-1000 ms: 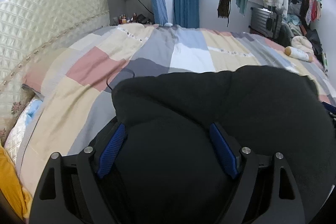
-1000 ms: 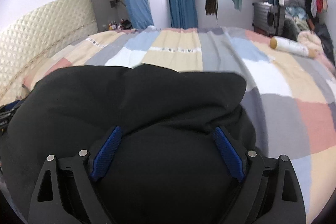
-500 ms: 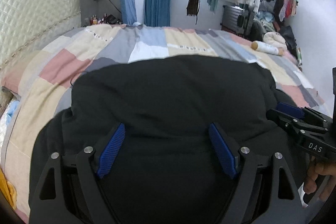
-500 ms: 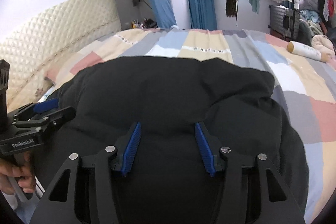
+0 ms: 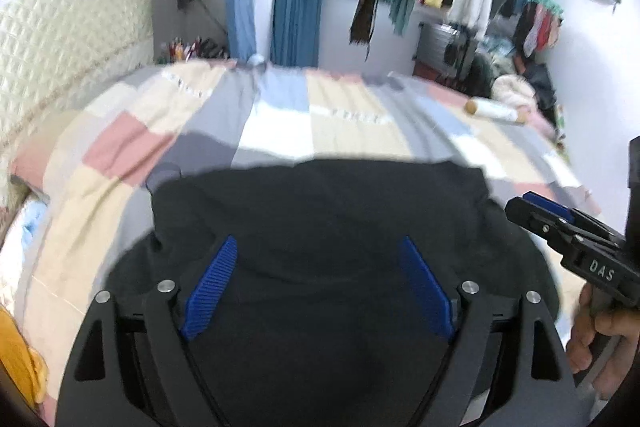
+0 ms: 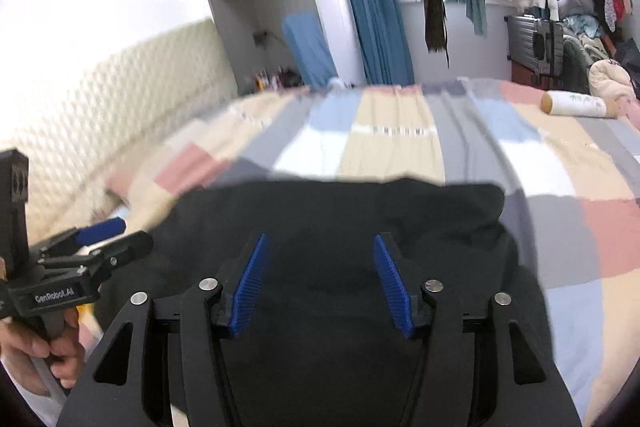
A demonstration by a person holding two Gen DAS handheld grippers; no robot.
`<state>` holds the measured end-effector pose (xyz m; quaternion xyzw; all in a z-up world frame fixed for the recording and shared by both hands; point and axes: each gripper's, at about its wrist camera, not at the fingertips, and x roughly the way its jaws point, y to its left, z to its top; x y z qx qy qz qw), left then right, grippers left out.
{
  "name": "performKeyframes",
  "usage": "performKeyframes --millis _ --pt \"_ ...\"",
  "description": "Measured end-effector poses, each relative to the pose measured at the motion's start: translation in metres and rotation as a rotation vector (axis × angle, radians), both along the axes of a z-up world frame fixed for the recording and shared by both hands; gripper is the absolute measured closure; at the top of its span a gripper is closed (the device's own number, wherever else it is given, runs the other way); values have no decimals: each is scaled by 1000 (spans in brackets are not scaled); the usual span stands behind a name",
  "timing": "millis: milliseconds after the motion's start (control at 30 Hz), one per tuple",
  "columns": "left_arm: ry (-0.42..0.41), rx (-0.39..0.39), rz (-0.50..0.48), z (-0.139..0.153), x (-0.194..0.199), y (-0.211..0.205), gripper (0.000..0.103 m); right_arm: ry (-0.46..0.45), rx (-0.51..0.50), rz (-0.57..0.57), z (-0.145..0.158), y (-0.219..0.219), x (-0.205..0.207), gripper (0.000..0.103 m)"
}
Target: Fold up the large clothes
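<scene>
The black garment point(image 5: 320, 227) lies bunched on the patchwork bedspread point(image 5: 280, 115), directly below both my tools. My left gripper point(image 5: 318, 287) has its 2 jaws wide apart, clamping nothing. My right gripper point(image 6: 320, 279) has just been closing, then easing open a little; its jaws sit half apart, with no cloth pinched between them that I can see. The risk, I judge: the thick fabric springs open or slumps unevenly once released. Any regrip could catch only 1 layer and drag the fold askew.
</scene>
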<state>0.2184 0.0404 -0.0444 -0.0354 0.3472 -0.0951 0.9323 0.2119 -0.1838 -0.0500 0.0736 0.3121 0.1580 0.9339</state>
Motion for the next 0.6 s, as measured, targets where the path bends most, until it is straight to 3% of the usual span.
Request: performKeyframes --millis 67,133,267,333,467,600 --pt "-47 10 -6 31 -16 -1 17 -50 15 -13 29 -5 -14 39" --pt "-75 3 -13 55 -27 2 15 -104 16 -23 57 -6 -28 24" --pt "-117 -21 -49 101 -58 6 14 -199 21 -23 112 -8 -61 14" --pt "-147 -9 -44 117 -75 8 13 -238 25 -23 131 -9 -77 3" --pt "-194 -7 -55 145 -114 14 7 -317 30 -25 168 -8 -118 0" --pt "-230 -16 -48 163 -148 21 5 -351 30 -14 186 -5 -153 0"
